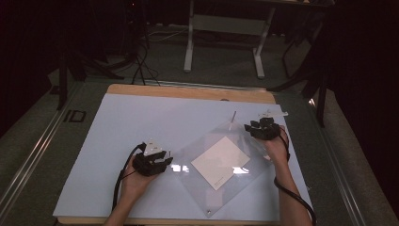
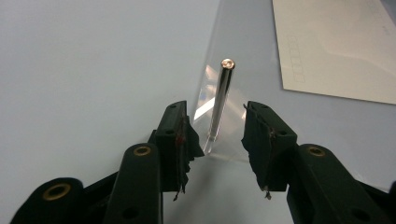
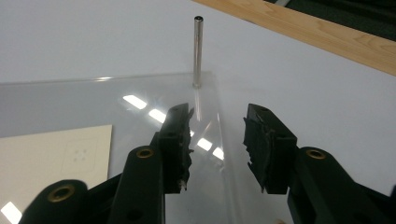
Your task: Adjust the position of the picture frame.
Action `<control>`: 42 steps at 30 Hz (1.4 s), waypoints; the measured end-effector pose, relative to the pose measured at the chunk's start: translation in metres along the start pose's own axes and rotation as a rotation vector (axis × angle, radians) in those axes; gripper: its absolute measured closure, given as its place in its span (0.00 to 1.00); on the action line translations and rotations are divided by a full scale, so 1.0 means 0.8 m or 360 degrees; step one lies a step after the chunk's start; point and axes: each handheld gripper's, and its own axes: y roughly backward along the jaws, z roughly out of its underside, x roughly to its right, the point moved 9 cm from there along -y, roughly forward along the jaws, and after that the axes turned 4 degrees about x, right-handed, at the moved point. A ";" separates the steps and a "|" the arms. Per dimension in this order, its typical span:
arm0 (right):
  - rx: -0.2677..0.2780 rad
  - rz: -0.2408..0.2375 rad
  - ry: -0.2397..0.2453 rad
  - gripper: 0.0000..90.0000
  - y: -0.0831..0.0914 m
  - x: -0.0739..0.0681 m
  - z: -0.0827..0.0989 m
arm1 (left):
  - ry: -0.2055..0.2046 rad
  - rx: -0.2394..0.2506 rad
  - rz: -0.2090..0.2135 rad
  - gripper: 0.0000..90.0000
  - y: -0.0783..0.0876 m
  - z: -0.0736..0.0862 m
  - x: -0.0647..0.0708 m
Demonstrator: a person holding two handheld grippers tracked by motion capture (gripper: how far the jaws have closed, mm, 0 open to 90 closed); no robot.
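A clear plastic sheet point(image 1: 207, 193) lies cornerwise on the pale blue board point(image 1: 127, 122), with a white paper point(image 1: 220, 162) at its middle. Thin metal pins stand at its corners. My left gripper point(image 1: 168, 162) is at the sheet's left corner. In the left gripper view my left gripper point(image 2: 217, 130) is open, and a pin point(image 2: 222, 98) stands upright between the jaws, touched by neither pad. My right gripper point(image 1: 251, 127) is at the far right edge. In the right gripper view my right gripper point(image 3: 217, 135) is open astride the sheet's edge point(image 3: 219, 121), with another pin point(image 3: 198, 51) just ahead.
The board rests on a wooden table whose far edge point(image 1: 188, 92) shows behind it. A small white object point(image 1: 275, 113) lies beside my right gripper. A further pin point(image 1: 209, 212) stands at the sheet's near corner. Desk legs point(image 1: 189, 47) stand on the floor beyond.
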 end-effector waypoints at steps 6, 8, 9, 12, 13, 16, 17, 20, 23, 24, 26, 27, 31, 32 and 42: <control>0.0009 -0.0011 0.0005 0.70 -0.010 -0.001 -0.004 | -0.0004 -0.0001 0.0004 0.68 -0.007 0.000 0.002; 0.0013 -0.0015 0.0015 0.71 -0.013 -0.002 -0.007 | -0.0003 -0.0004 0.0002 0.68 -0.007 0.000 0.001; 0.0014 -0.0016 0.0017 0.71 -0.015 -0.002 -0.008 | 0.0001 -0.0003 0.0001 0.68 -0.007 0.000 0.000; 0.0011 -0.0021 0.0026 0.71 -0.019 -0.003 -0.011 | 0.0003 0.0004 0.0001 0.69 -0.007 0.000 0.000; 0.0014 -0.0020 0.0025 0.71 -0.021 -0.003 -0.012 | 0.0000 0.0002 0.0003 0.69 -0.008 0.000 0.000; 0.0024 -0.0022 0.0028 0.72 -0.025 -0.004 -0.017 | -0.0015 -0.0006 0.0007 0.70 -0.010 0.001 0.002; 0.0029 -0.0027 0.0027 0.72 -0.027 -0.004 -0.019 | -0.0014 -0.0006 0.0008 0.70 -0.011 0.001 0.002; 0.0027 -0.0030 0.0035 0.72 -0.033 -0.004 -0.023 | -0.0003 -0.0009 0.0018 0.70 -0.015 0.001 0.002; 0.0028 -0.0025 0.0033 0.72 -0.036 -0.003 -0.025 | -0.0003 -0.0014 0.0019 0.71 -0.017 0.002 0.003; 0.0031 -0.0028 0.0030 0.72 -0.037 -0.003 -0.025 | -0.0007 -0.0016 0.0022 0.71 -0.019 0.002 0.004; 0.0035 -0.0033 0.0035 0.72 -0.041 -0.002 -0.029 | -0.0007 -0.0020 0.0021 0.72 -0.019 0.002 0.003; 0.0037 -0.0029 0.0034 0.72 -0.042 -0.002 -0.030 | -0.0009 -0.0023 0.0020 0.72 -0.020 0.003 0.003; 0.0037 -0.0038 0.0031 0.72 -0.048 -0.002 -0.034 | -0.0013 -0.0032 0.0017 0.74 -0.021 0.004 0.003; 0.0036 -0.0045 0.0023 0.73 -0.049 -0.003 -0.034 | -0.0013 -0.0032 0.0018 0.74 -0.021 0.004 0.003; 0.0030 -0.0025 0.0015 0.79 -0.070 -0.005 -0.040 | -0.0002 -0.0020 0.0012 0.84 -0.026 0.003 0.003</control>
